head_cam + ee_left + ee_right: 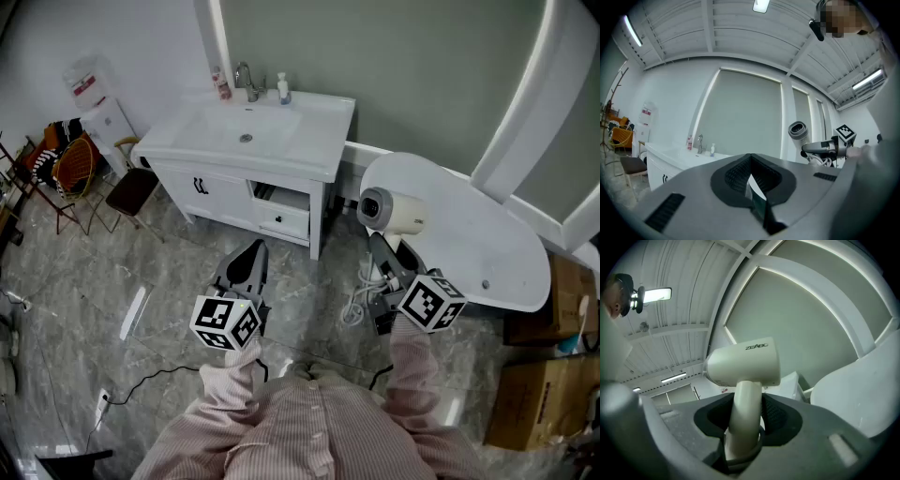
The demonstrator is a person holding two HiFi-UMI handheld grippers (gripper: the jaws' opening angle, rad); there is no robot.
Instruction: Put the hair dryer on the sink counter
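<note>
My right fingers [777, 417] clamp the handle of the hair dryer [745, 363], its body just beyond their tips, while my left fingers [732, 176] sit pressed together, empty, the sink desk [314, 141] well ahead.

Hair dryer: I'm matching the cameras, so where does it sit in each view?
Head view: hair dryer right of centre.
Left gripper view: far right, mid-height.
Right gripper view: centre, close up.
Shared landmark: sink counter, in head view and left gripper view.

Hair dryer [745, 364] handle's lower end hidden inside the right gripper [746, 425] (bottle [283, 89] label too small)
</note>
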